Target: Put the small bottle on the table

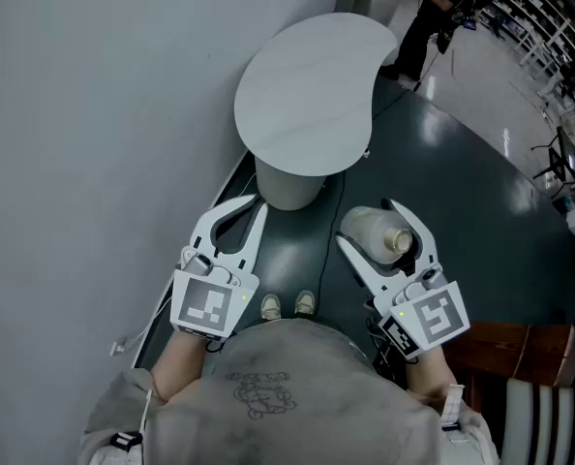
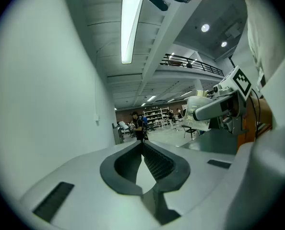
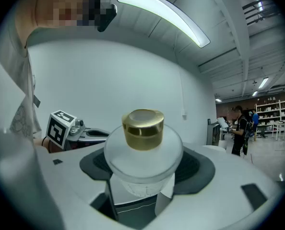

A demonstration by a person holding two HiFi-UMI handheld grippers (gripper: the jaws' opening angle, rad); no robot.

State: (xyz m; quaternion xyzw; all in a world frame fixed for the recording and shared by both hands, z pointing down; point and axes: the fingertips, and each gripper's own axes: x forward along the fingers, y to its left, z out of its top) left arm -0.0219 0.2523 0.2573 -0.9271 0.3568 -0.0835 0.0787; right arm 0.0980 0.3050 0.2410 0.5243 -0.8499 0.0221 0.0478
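Observation:
The small bottle (image 1: 368, 228) is frosted white with a gold cap (image 1: 399, 240). It lies level between the jaws of my right gripper (image 1: 367, 223), which is shut on it, held in the air below the table. In the right gripper view the bottle (image 3: 142, 159) fills the jaws, its cap (image 3: 142, 128) pointing away from the camera. The white kidney-shaped table (image 1: 307, 80) stands ahead on a round pedestal (image 1: 287, 184). My left gripper (image 1: 256, 203) hangs beside that pedestal, shut with nothing in it; its jaws (image 2: 142, 143) meet at the tips.
A plain grey wall (image 1: 94, 114) runs along the left. A person (image 1: 433, 17) stands on the dark floor beyond the table, with shelving (image 1: 549, 17) behind. A wooden piece of furniture (image 1: 520, 347) sits at the lower right. A thin cable (image 1: 328, 250) lies on the floor.

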